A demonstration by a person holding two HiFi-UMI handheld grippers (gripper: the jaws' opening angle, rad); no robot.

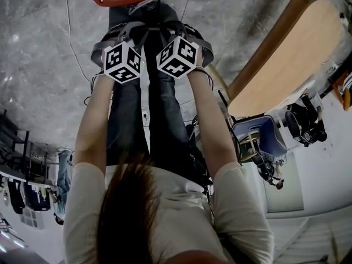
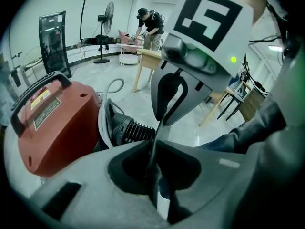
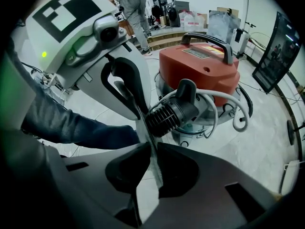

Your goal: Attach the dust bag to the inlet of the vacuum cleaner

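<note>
both tools are clamped on the same thin thing. the left gripper (image 2: 153, 140) and the right gripper (image 3: 150, 144) face each other with tips almost meeting, and a pale flat sheet, seen edge-on, is nipped in each pair of jaws. i take it for an edge of the dust bag (image 3: 155, 164); no view shows how the rest of it hangs.

the vacuum cleaner (image 3: 200, 66) stands on the floor (image 1: 44, 65) just ahead of the person, beyond both grippers, red lid and black handle up. a black ribbed spout (image 3: 171, 111), which looks like the inlet, juts from its side back toward the grippers. its long axis seems to run from the drum toward them. seen along the right gripper's jaws it lies just past the tips; from the left gripper it sits off to the left. i would not call either hand clearly nearer.

so the bag probably has to go forward and down, its opening squared to that spout.

the floor is grey, polished and marbled, with thin cables (image 1: 71, 32) trailing over it. a wooden table (image 1: 291, 59) stands to the right, and a fan (image 2: 107, 18) and another person (image 2: 150, 25) are far back.
</note>
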